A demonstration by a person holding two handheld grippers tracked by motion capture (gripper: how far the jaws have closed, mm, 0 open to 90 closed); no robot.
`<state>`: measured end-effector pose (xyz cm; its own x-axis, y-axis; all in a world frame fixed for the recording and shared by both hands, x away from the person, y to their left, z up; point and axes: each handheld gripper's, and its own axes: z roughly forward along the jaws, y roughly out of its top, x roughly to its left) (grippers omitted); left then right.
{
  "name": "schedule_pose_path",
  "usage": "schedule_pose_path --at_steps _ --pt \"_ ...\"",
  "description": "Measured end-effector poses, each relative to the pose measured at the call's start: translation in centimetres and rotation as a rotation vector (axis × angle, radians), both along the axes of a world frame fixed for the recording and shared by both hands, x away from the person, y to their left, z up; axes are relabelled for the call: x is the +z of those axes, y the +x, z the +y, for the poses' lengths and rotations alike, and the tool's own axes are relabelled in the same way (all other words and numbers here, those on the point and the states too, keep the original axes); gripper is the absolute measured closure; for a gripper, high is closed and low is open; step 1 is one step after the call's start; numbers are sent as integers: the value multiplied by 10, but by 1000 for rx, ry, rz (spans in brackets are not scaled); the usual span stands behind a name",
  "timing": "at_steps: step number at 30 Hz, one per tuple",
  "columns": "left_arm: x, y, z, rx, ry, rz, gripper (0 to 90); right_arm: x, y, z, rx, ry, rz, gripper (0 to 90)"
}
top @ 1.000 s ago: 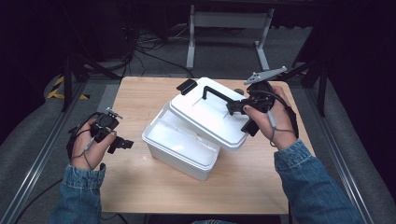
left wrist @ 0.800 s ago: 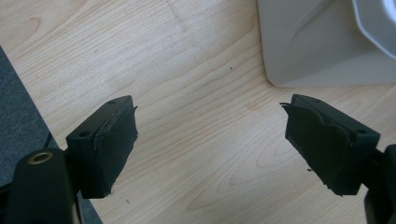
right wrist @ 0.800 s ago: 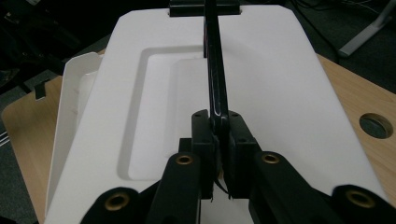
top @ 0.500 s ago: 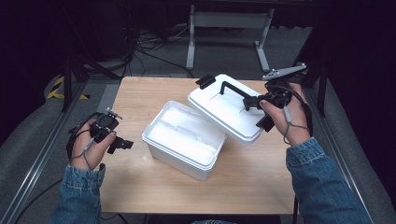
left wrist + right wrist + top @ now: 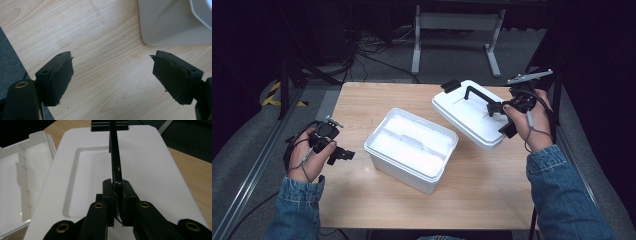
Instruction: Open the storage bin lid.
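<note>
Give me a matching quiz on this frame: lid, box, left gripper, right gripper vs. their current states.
Things:
1. lid
2. box
3. left gripper
4. right gripper

States:
A. open, nothing between its fingers, over bare table
B. uncovered, standing mid-table
C. shut on the black handle
D. off the box, carried by its handle at the right side

Pairs: 1-D, 2-B, 3-A, 4-C
</note>
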<state>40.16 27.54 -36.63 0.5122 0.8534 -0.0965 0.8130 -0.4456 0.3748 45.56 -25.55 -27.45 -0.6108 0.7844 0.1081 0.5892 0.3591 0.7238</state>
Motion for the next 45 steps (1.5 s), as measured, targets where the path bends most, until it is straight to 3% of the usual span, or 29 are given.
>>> schedule_pose_path --at_steps 8,17,26,45 --pt "0 0 1 1 1 -2 173 -25 11 -15 -59 -35 4 847" --pt "-3 0 0 4 7 3 174 -65 26 -38 -137 -47 61 847" --pt "-4 -1 1 4 9 3 174 -98 33 -48 -154 -52 71 846" --pt "-5 -1 0 -1 14 5 174 -130 35 -55 -172 -35 107 845"
